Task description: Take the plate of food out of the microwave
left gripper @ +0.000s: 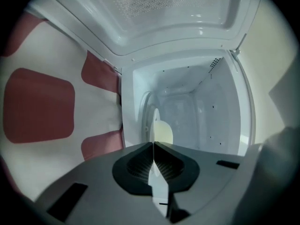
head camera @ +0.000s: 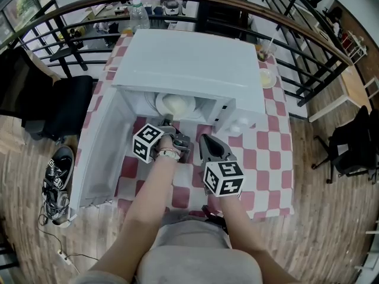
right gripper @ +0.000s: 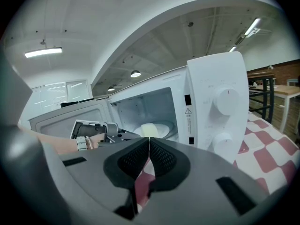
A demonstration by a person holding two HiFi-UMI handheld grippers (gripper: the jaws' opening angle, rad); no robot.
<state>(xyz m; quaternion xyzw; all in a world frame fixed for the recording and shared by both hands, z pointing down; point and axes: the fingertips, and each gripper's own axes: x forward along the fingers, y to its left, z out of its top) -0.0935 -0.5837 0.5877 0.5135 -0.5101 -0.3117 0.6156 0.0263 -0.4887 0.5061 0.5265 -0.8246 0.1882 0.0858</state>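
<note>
The white microwave [head camera: 189, 64] stands on the checked table with its door [head camera: 103, 152] swung open to the left. Inside lies a white plate [head camera: 174, 104] with pale yellow food [right gripper: 149, 129] on it. My left gripper [head camera: 172, 123] reaches into the opening, turned on its side. In the left gripper view the plate's rim [left gripper: 151, 121] runs edge-on between the jaws, and the left gripper [left gripper: 153, 149] is shut on it, with the food [left gripper: 163, 132] just beyond. My right gripper [head camera: 208, 144] hangs in front of the microwave, shut and empty [right gripper: 149, 142].
The microwave's control panel with two knobs [right gripper: 226, 101] is right of the opening. A cup [head camera: 263, 51] and a small dish [head camera: 267, 77] stand at the table's right edge, a bottle [head camera: 138, 15] at the back. A black railing [head camera: 308, 46] curves behind; shoes [head camera: 58, 167] lie on the floor.
</note>
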